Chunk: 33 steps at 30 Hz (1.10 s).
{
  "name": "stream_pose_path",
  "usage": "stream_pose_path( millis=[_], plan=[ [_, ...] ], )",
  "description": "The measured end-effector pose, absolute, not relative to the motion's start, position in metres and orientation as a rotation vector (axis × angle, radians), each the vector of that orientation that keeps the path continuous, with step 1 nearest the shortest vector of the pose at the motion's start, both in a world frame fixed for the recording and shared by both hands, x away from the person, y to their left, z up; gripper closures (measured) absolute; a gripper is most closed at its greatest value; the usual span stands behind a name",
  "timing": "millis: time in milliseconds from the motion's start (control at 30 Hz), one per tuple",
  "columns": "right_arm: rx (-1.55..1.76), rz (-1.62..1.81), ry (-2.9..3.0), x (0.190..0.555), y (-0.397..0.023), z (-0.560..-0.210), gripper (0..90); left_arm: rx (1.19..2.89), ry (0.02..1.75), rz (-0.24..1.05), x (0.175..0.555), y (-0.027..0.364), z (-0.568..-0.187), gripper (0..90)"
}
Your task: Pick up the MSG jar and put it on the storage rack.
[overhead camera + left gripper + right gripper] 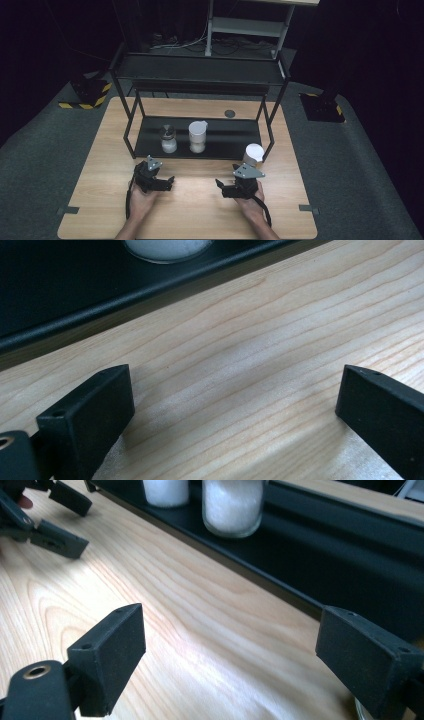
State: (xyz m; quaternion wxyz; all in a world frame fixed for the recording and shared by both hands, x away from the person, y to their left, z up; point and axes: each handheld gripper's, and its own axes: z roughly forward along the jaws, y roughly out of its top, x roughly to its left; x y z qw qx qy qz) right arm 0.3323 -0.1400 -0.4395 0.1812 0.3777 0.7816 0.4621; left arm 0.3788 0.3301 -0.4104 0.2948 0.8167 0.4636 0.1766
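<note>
On pale wood table (200, 210), black rack (200, 140) behind (dark room), left claw (167, 182) wide, right claw (220, 187) wide, both empty.

Wooden table (200, 210) before me. Black rack (200, 70) stands on its far half. On the lower shelf (235, 137), a dark-capped jar (168, 139) sits just beside a white-capped jar (197, 136), both holding white grains. Grey grommet (229, 113) behind them. Striped base (90, 95) on the carpet (45, 150).
</note>
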Motion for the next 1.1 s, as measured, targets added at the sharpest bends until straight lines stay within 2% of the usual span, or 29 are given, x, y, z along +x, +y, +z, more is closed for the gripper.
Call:
stream_pose_path(
  millis=[700, 1100],
  plan=[
    [1.141, 1.275, 2.19, 0.318, -0.165, -0.449, 12.0, 2.172, 1.237, 0.47, 0.379, 0.33, -0.41, 2.1],
    [1.17, 1.261, 2.19, 0.319, -0.166, -0.451, 12.1, 2.172, 1.237, 0.469, 0.379, 0.33, -0.41, 2.1]
  ],
)
